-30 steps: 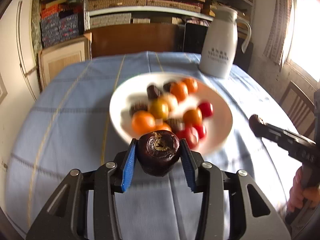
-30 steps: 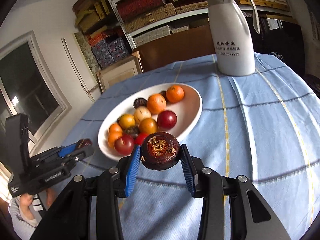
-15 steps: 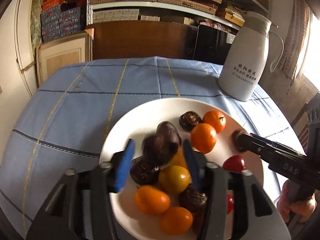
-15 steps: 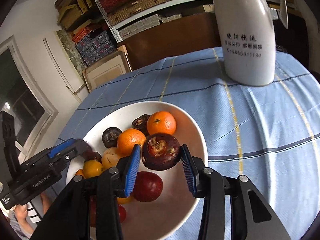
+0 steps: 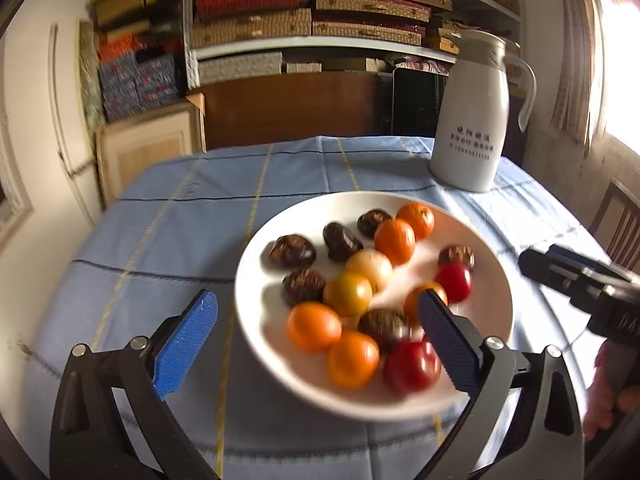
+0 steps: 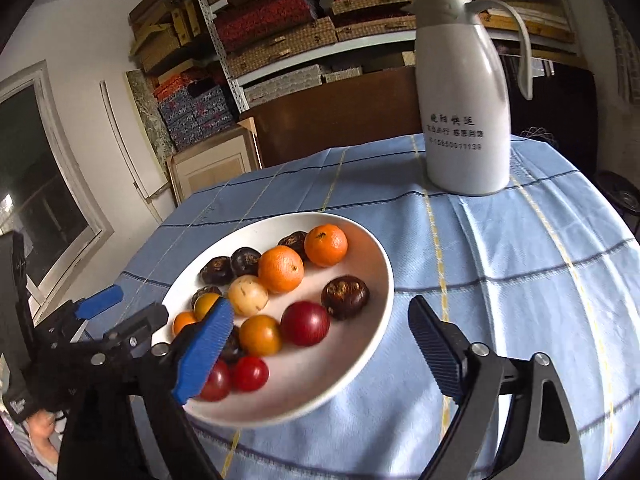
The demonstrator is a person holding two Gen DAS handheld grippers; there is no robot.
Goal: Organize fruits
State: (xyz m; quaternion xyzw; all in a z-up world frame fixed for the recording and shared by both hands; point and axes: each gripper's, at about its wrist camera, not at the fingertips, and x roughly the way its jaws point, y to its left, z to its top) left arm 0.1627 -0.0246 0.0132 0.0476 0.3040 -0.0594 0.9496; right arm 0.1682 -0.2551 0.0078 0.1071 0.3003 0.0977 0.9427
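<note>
Fruits (image 6: 280,268) lie together on a white plate (image 6: 360,364) near the front edge of a table covered with a blue checked cloth (image 6: 520,280). Left gripper (image 5: 316,336) and right gripper (image 6: 320,336) hover at the plate's near rim, jaws wide, holding nothing. Oranges, red and yellow tomatoes and dark chestnuts fill the plate. White jug (image 6: 464,100) stands at the far right edge.

a white thermos jug (image 6: 464,120) stands on the blue checked tablecloth (image 6: 520,264), shelves of boxes (image 5: 304,12) behind.
</note>
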